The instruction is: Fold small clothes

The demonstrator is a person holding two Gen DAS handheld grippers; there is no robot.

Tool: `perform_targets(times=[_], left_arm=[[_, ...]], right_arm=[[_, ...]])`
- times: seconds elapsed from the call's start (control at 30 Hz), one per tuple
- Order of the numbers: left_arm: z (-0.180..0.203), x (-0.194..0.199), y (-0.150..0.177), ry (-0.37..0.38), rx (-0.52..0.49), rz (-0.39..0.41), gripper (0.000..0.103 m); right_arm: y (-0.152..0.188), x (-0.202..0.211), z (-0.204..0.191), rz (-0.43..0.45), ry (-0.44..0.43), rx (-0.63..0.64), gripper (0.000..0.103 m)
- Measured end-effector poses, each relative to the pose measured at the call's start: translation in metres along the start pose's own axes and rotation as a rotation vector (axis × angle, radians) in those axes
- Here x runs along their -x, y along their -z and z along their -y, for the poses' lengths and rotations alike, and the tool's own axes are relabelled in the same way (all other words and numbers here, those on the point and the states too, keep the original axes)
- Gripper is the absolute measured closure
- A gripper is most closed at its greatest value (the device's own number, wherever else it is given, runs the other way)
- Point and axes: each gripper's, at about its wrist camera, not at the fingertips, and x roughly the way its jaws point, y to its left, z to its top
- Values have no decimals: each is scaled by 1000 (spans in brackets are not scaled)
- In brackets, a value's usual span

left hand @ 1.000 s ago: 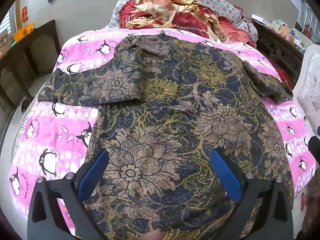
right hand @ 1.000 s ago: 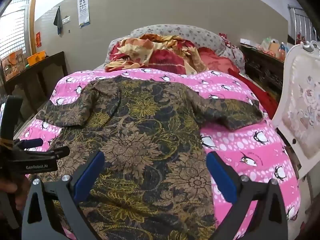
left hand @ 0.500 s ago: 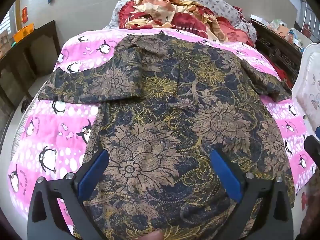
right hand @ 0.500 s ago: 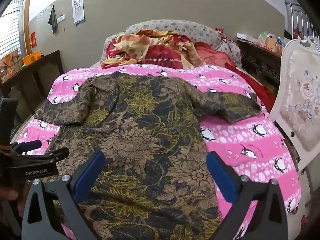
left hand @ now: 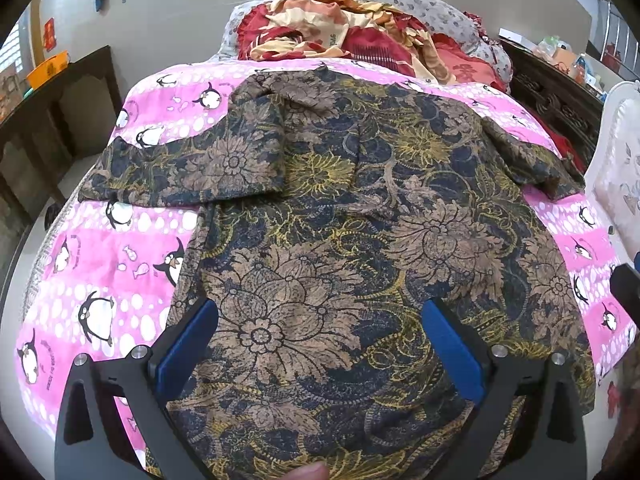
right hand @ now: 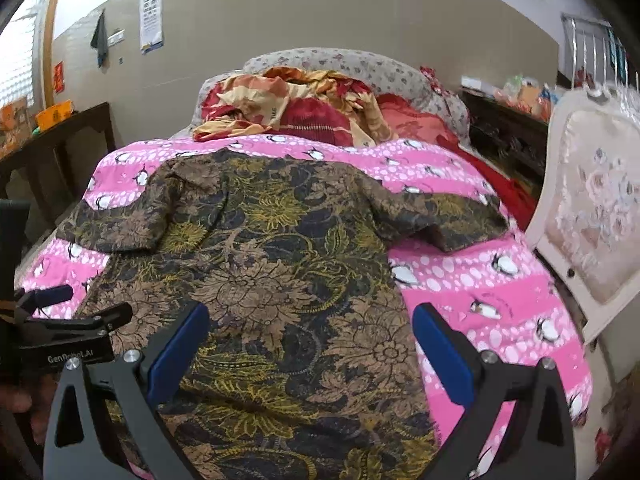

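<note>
Floral shirt (left hand: 340, 240) is lying flat on the bed (left hand: 100, 264); both grippers, left (left hand: 320, 344) and right (right hand: 308, 344), are hovering fingers wide, empty. Risk: pinching the quilt along with the hem.

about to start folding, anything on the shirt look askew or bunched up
The floral shirt lies mostly flat on the penguin blanket. Its sleeve on the left of the view is doubled over the chest, and the collar area is rumpled. Both grippers are open.
</note>
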Motion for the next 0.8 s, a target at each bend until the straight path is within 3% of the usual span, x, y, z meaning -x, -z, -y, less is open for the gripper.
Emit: perform_targets(times=[0.43,0.8], left_arm=[[1,-11,4,-19,0,-21,17],[9,-16,10,-36,-19,-40,17]], right_arm=[[10,-22,0,-113,55,3,1],[23,-31,10,-144,34,-33,1]])
